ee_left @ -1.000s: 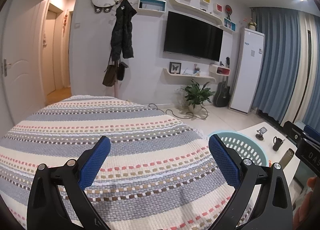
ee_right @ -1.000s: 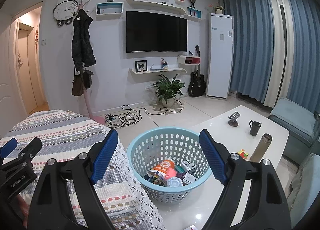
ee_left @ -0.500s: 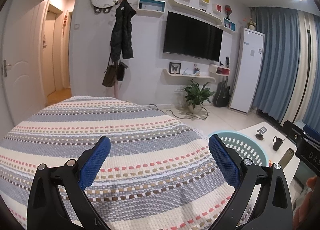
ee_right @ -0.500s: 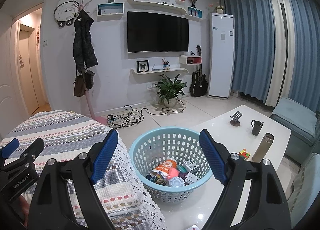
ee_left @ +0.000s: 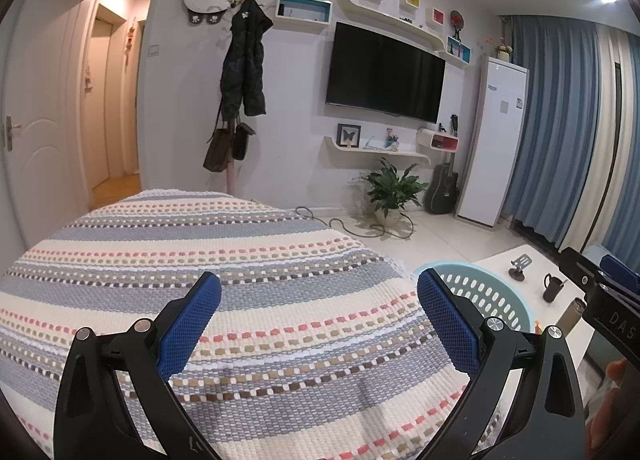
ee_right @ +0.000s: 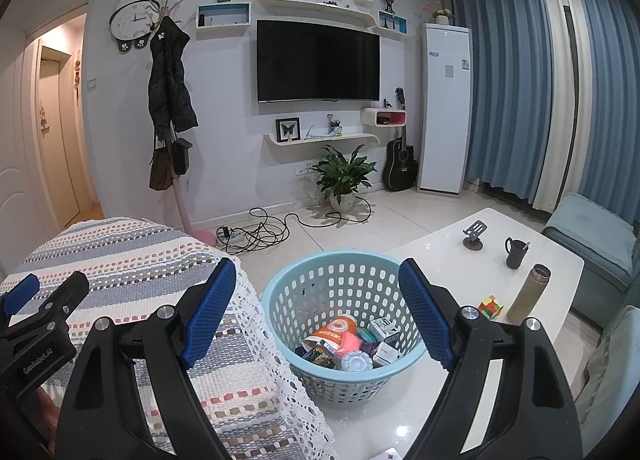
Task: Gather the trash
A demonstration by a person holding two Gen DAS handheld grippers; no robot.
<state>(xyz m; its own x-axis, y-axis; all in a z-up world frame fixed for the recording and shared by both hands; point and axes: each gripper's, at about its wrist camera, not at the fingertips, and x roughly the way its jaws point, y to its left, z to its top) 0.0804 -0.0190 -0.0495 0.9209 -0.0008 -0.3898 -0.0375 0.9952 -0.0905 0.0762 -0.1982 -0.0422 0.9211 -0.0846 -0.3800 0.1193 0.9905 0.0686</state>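
Blue-padded left tool (ee_left: pixel 318 310) hangs spread wide over the striped woven throw (ee_left: pixel 240 300), nothing between its pads; right tool (ee_right: pixel 316 312) is likewise spread and empty, aimed at the light-blue perforated basket (ee_right: pixel 280 300). Basket sits on the white bench (ee_right: pixel 460 268), touching or just beside the throw's lace edge. Collected trash (ee_right: pixel 348 344) is already in its bottom: an orange cup, small cartons, a round white lid, a pink item. Remaining bench items are a Rubik's cube (ee_right: pixel 490 307), a flask (ee_right: pixel 528 292), a dark mug (ee_right: pixel 515 251) and a small stand (ee_right: pixel 474 236), which look like keepers rather than trash, though that's a judgement. A scrap of something shows at the bottom edge of the right view, too cropped to identify. No loose trash visible on the throw. Likely near the end, or scanning for the next piece. To do it well: sweep both cameras low over the bench front edge and throw folds, keep the tools spread until an item is centred between the pads, grip light cartons gently, and release low over the basket so nothing bounces out.
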